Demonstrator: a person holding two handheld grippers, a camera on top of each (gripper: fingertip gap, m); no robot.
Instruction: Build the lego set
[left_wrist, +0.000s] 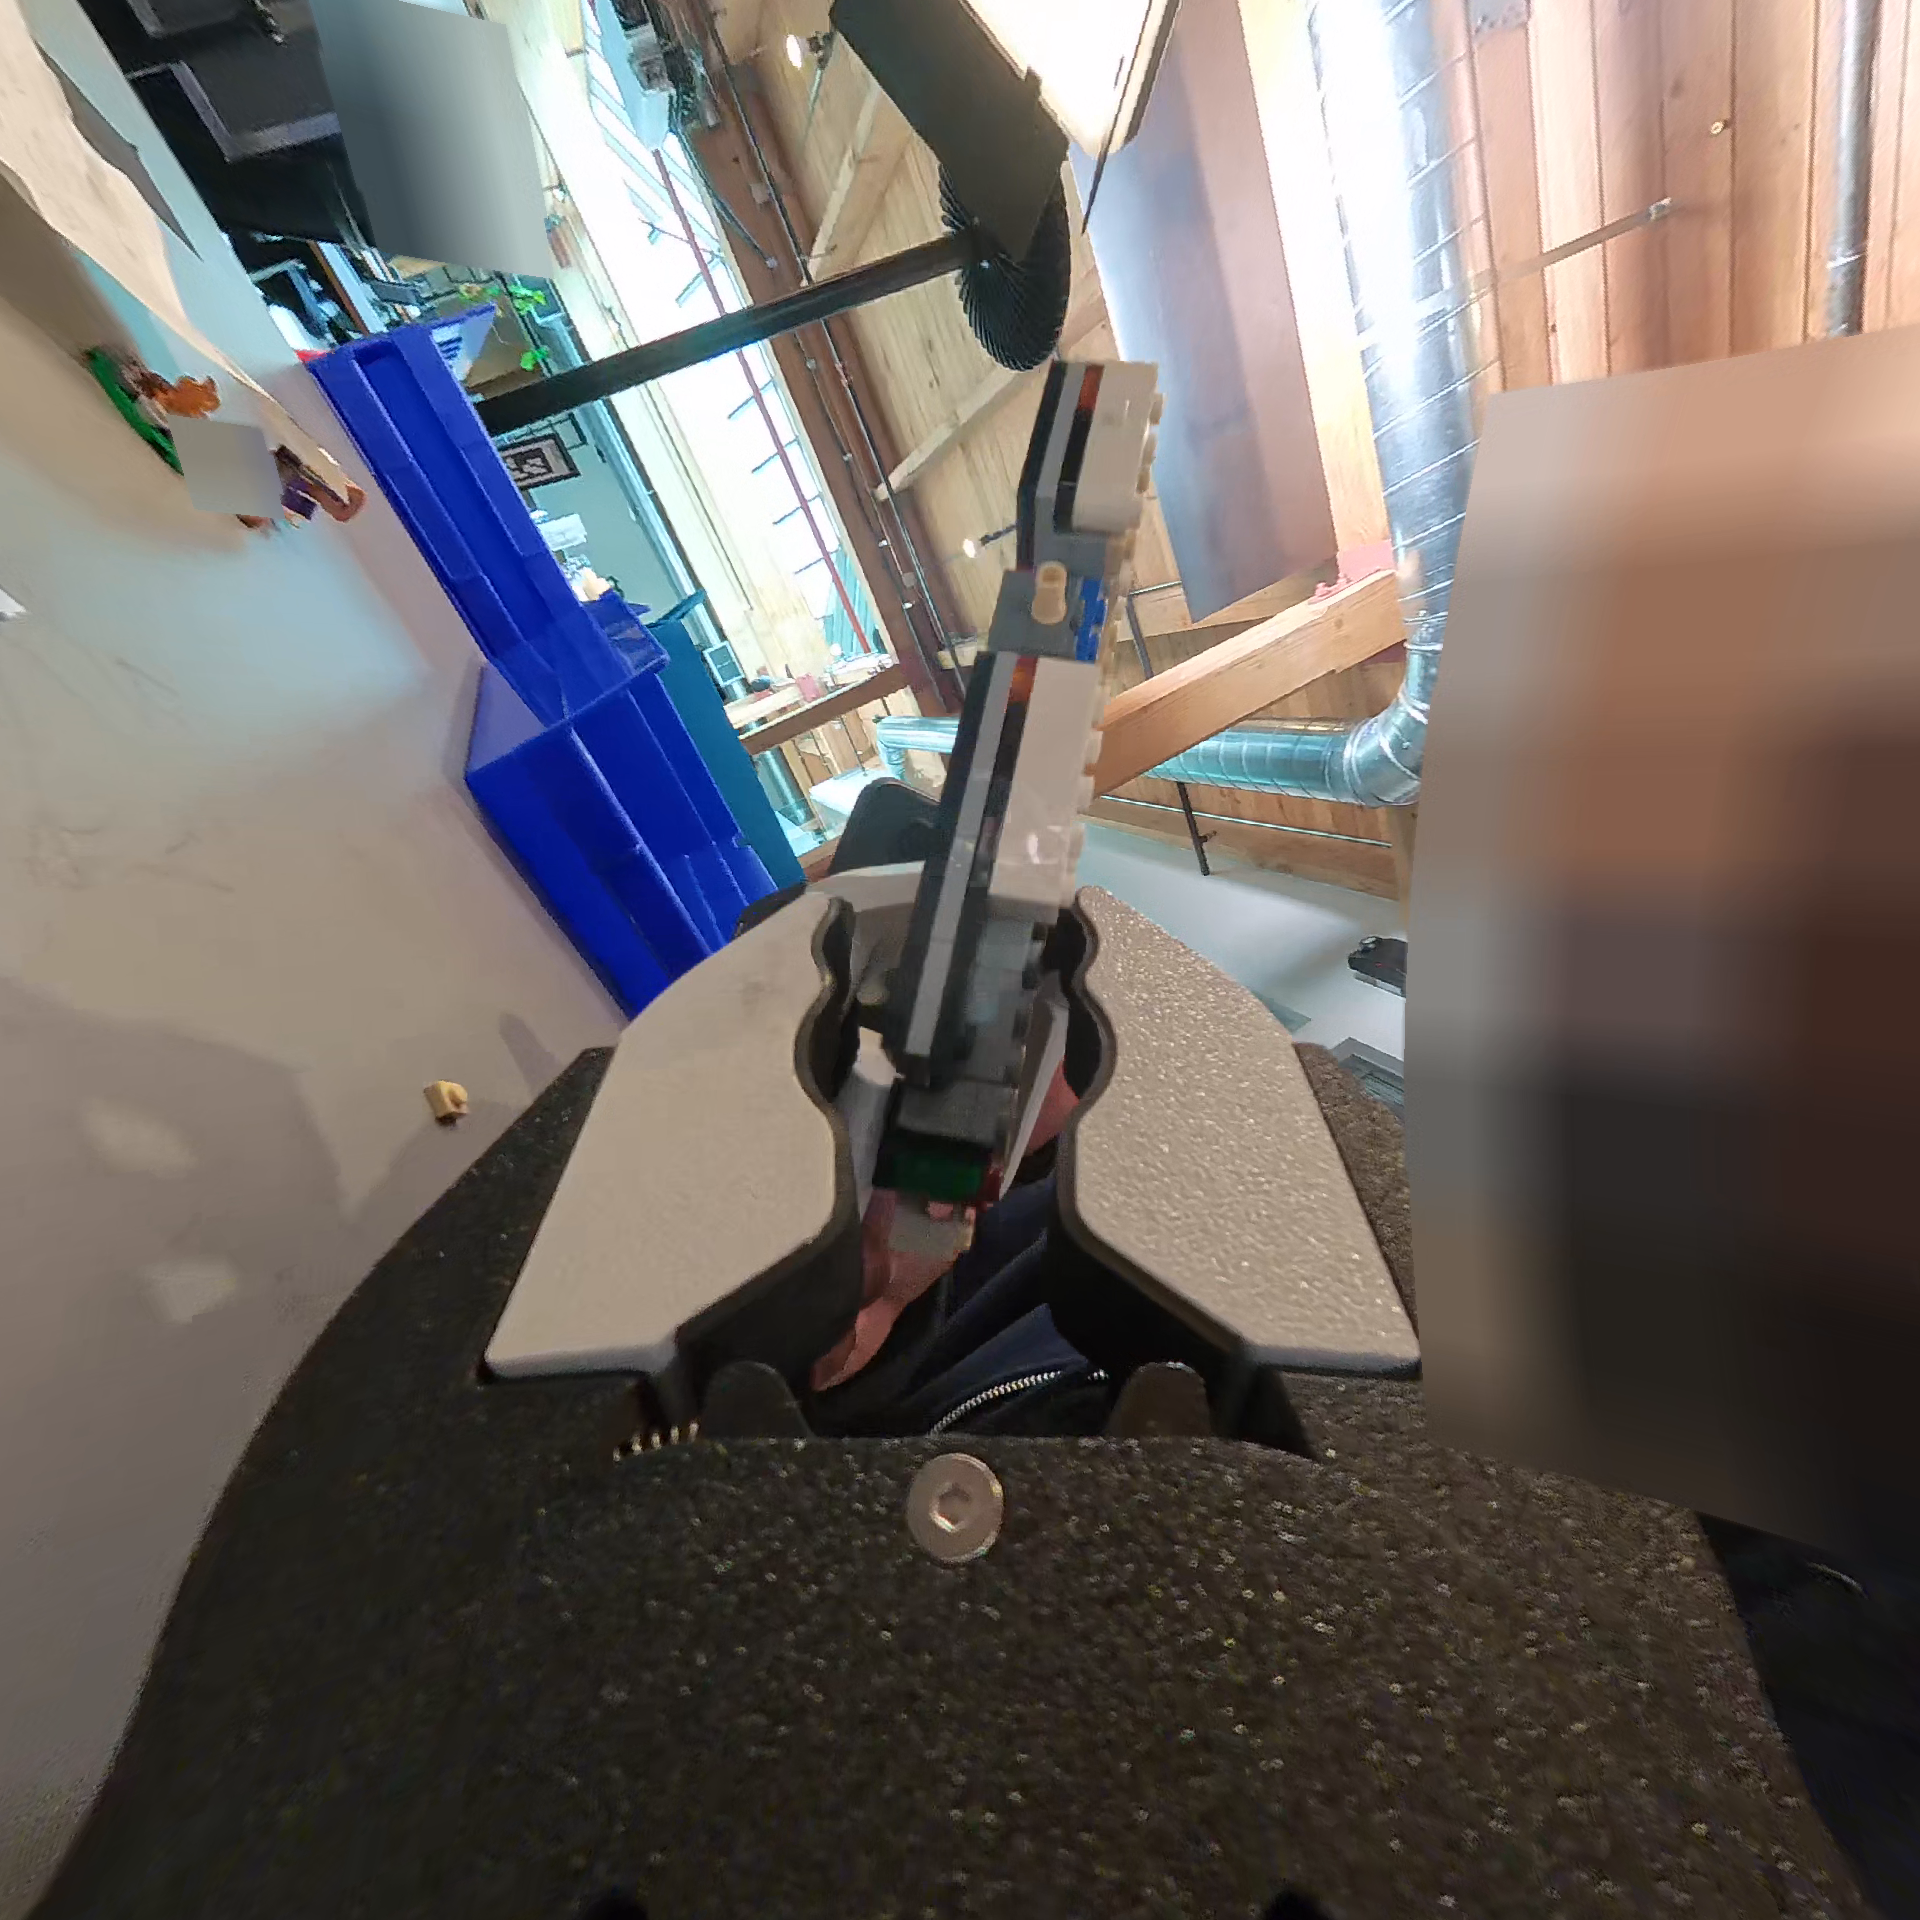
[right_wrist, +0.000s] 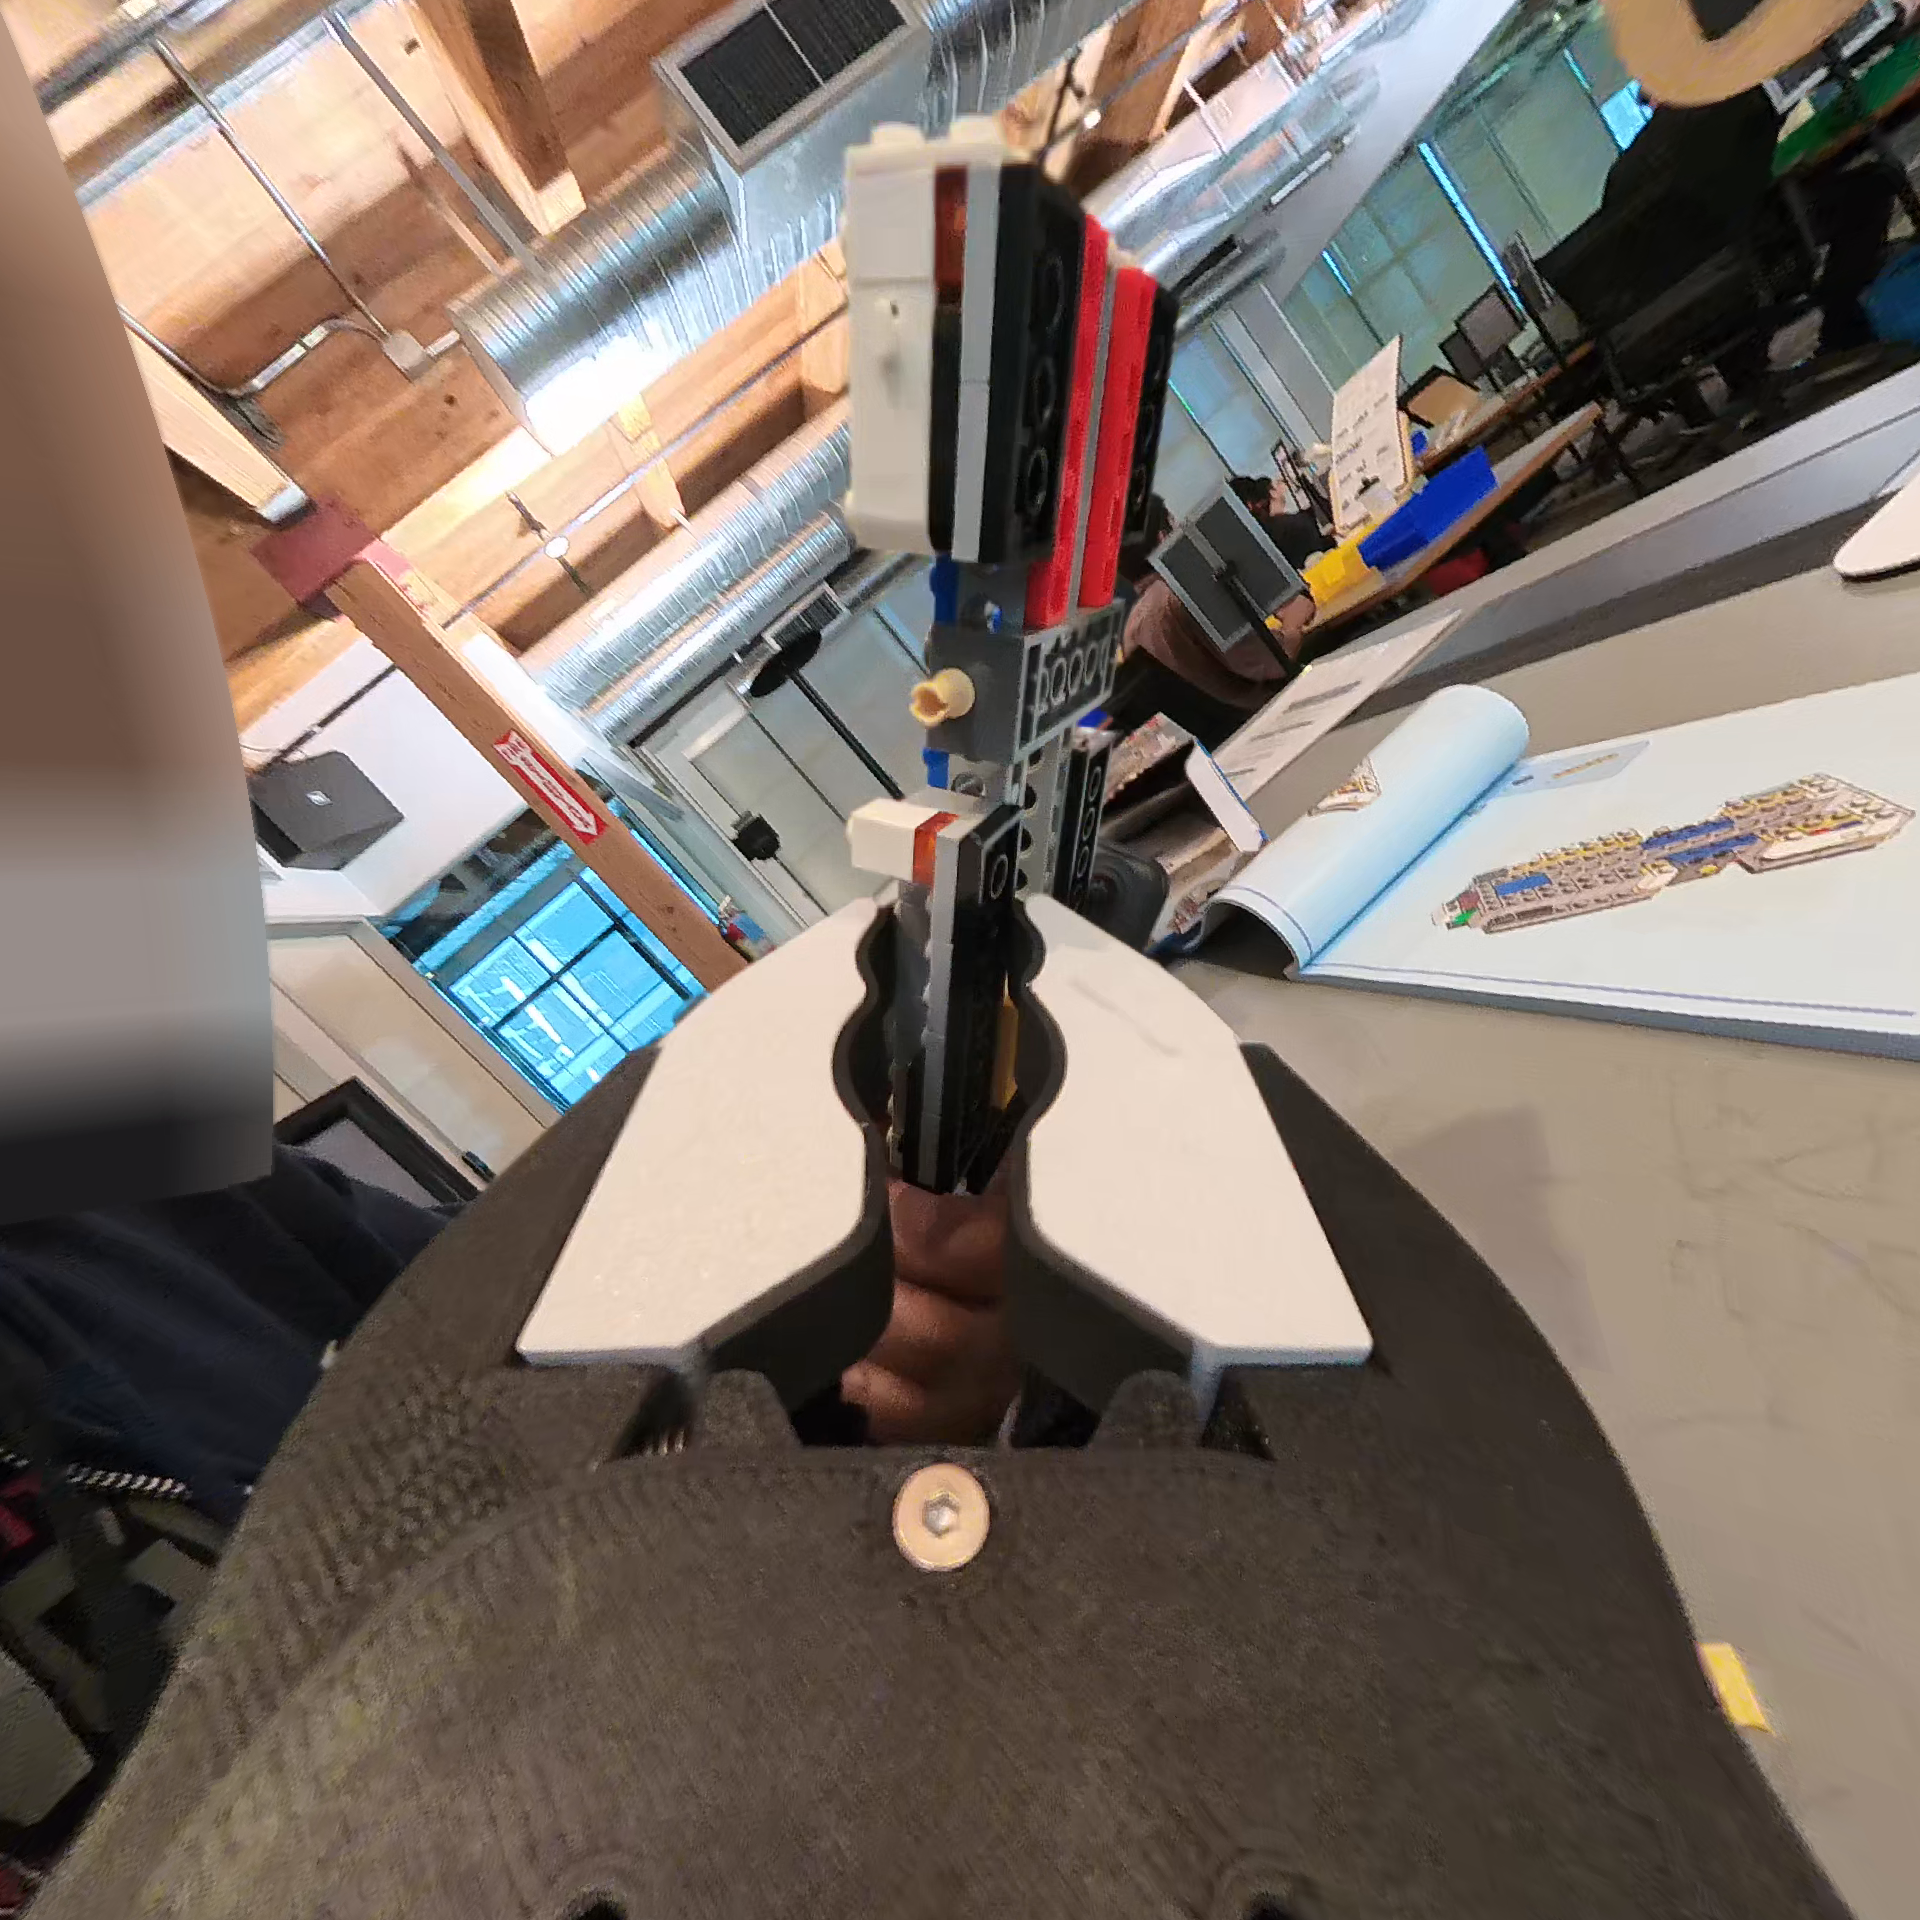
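- Gripping the near end of a long brick assembly (right_wrist: 997, 436), the right claw (right_wrist: 951, 997) has both pads closed against its black and grey plates; the white, red and black far end rises upright before the ceiling ducts.
- The left claw (left_wrist: 961, 977) stands around the same brick assembly (left_wrist: 1039, 665); a gap shows at its left pad, and contact on the right I cannot tell.
- An open instruction booklet (right_wrist: 1558, 894) lies on the grey surface (right_wrist: 1558, 1195) to the right.
- Blue bins (left_wrist: 540, 644) stand left of the left claw, with a small tan piece (left_wrist: 445, 1099) lying near it.
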